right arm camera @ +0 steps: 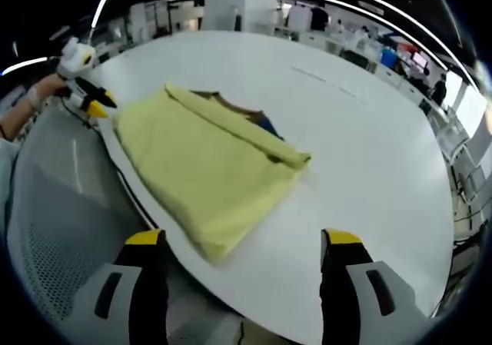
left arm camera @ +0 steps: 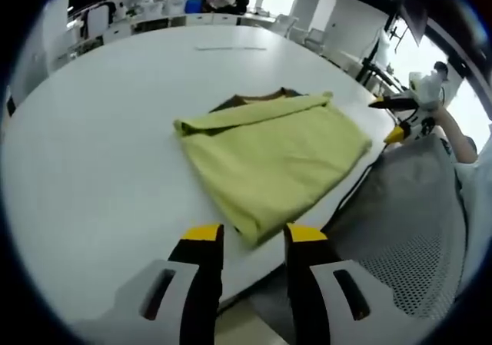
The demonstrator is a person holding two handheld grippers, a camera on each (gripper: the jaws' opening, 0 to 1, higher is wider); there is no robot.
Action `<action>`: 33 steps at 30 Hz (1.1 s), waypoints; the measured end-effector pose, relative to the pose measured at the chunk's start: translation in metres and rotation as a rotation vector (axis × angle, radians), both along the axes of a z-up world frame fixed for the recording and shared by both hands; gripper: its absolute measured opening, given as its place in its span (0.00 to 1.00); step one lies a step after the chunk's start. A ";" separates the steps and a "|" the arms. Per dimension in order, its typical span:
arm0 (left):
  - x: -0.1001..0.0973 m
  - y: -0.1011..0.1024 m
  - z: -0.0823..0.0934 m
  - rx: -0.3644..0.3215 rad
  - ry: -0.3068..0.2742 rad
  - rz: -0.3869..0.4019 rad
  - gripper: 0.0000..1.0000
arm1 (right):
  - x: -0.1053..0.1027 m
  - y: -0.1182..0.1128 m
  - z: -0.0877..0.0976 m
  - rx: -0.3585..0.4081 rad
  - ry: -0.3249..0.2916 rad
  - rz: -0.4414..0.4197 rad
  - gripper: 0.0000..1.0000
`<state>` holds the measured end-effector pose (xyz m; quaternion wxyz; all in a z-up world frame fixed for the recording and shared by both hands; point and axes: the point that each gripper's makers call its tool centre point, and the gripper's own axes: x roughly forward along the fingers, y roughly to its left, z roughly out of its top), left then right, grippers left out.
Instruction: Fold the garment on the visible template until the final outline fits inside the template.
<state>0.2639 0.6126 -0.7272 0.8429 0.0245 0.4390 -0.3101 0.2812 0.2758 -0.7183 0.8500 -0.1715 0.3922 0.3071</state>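
Garment: we see a yellow-green cloth garment (left arm camera: 269, 157) (right arm camera: 204, 168) folded flat, brown template edge (left arm camera: 257, 97) peeking behind.
Surface: white round table (left arm camera: 100, 160) (right arm camera: 369, 153), open office.
Grippers: our left gripper (left arm camera: 252, 241) and right gripper (right arm camera: 240, 245) spread, empty.

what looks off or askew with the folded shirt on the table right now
The yellow-green garment lies folded but skewed to the white table edge, one corner near the rim. A darker brown layer pokes out from under the rolled top fold. No template outline is visible. Both grippers hang open, clear of the cloth.
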 end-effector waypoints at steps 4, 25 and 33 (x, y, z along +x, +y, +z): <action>-0.003 -0.001 -0.003 0.004 0.018 -0.003 0.24 | -0.001 0.001 0.000 0.013 0.005 -0.004 0.76; -0.004 0.002 -0.016 -0.017 0.054 0.056 0.05 | -0.012 0.006 -0.006 0.044 0.057 0.009 0.62; -0.003 0.002 -0.014 -0.025 0.045 0.066 0.01 | -0.016 0.003 -0.014 0.092 0.123 -0.041 0.46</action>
